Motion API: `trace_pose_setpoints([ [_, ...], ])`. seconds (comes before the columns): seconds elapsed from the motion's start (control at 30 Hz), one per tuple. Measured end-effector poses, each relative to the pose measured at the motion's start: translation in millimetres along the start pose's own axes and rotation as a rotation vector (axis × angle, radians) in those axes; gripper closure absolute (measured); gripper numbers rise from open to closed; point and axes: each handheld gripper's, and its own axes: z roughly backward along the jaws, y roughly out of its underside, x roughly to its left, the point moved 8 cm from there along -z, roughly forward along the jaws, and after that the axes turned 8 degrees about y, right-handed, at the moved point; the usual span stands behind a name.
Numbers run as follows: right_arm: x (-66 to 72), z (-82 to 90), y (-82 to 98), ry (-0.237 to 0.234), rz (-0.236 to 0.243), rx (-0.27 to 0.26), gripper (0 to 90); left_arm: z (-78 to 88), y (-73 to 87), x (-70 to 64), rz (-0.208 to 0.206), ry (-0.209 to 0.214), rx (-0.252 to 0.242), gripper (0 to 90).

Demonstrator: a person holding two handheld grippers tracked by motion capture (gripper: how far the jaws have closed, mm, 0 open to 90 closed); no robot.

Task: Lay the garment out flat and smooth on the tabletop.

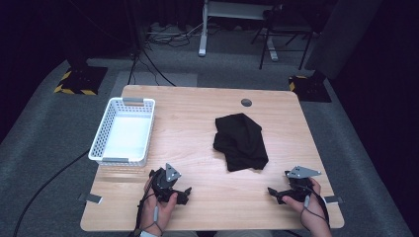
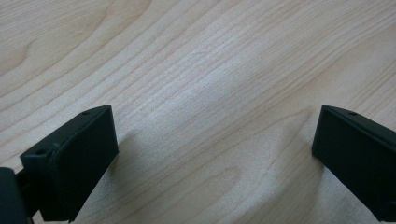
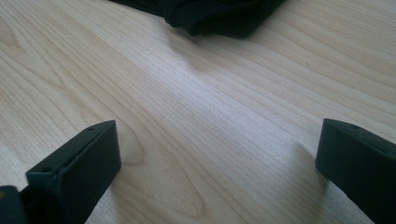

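Pale wooden table (image 1: 197,106): white perforated plastic basket (image 1: 101,133) at your far left, empty. Crumpled black cloth (image 1: 240,140) lies right of centre, well apart from the basket. Left gripper (image 1: 184,193) and right gripper (image 1: 273,192) rest near your edge, jaws spread wide, nothing between them. Reach with the right first; pinch a raised fold, not flat fabric.

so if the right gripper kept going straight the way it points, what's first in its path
Probably the crumpled black cloth: the right gripper has open jaws over bare table, with the cloth lying ahead, slightly left of centre.
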Motion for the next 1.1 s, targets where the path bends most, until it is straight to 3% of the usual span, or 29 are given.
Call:
trace_pose_setpoints([
  [0.4,-0.2,0.2,0.0,-0.001,-0.001,0.0,0.5,-0.1,-0.1,0.1,-0.001,0.002,-0.001,0.4],
  [0.53,-1.5,2.1,-1.5,-0.003,-0.004,-0.011,9.2,-0.2,-0.1,-0.1,0.0,0.003,-0.002,0.4],
  [0.57,-3.0,5.1,-4.4,0.014,0.007,-0.012,10.0,-0.1,-0.1,0.1,-0.002,0.002,-0.001,0.4],
  [0.97,-5.7,18.7,-37.4,-0.004,0.014,-0.047,13.3,-0.1,-0.1,0.0,-0.001,0.003,-0.001,0.4],
  [1.1,-2.8,17.1,-52.8,0.024,0.037,-0.059,16.3,-0.6,-0.8,2.2,0.0,0.006,-0.001,0.4],
])
